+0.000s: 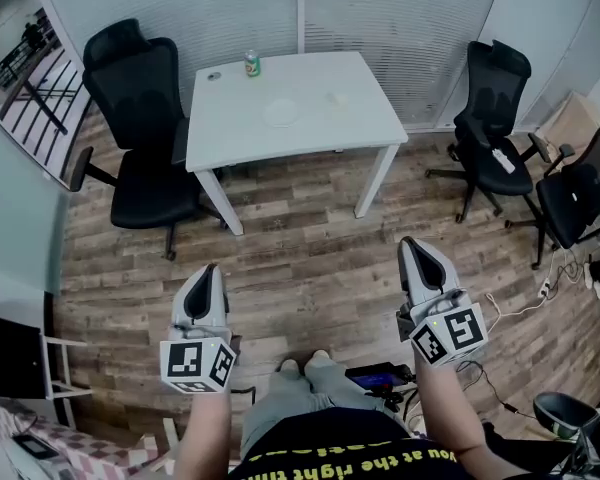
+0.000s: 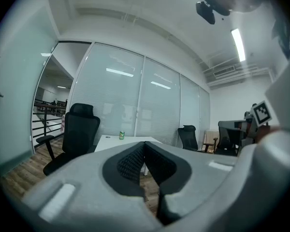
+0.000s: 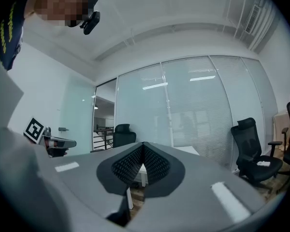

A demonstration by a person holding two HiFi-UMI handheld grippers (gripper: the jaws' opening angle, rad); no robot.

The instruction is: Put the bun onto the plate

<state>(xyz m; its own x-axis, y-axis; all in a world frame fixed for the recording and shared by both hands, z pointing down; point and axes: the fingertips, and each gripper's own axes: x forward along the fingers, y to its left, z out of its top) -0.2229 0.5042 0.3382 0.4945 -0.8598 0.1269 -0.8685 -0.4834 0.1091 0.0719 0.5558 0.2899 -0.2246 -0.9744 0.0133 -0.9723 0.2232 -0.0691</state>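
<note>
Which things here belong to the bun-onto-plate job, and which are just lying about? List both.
For the job: small pale round bun; round white plate; white rectangular table they lie on, apart; left gripper and right gripper, both shut, empty.
Lying about: green drink can at the table's far edge; black office chair left of it; black office chair right of it.

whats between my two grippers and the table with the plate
Only bare wooden floor lies between the left gripper, the right gripper and the white table holding the plate. The head view shows it.
</note>
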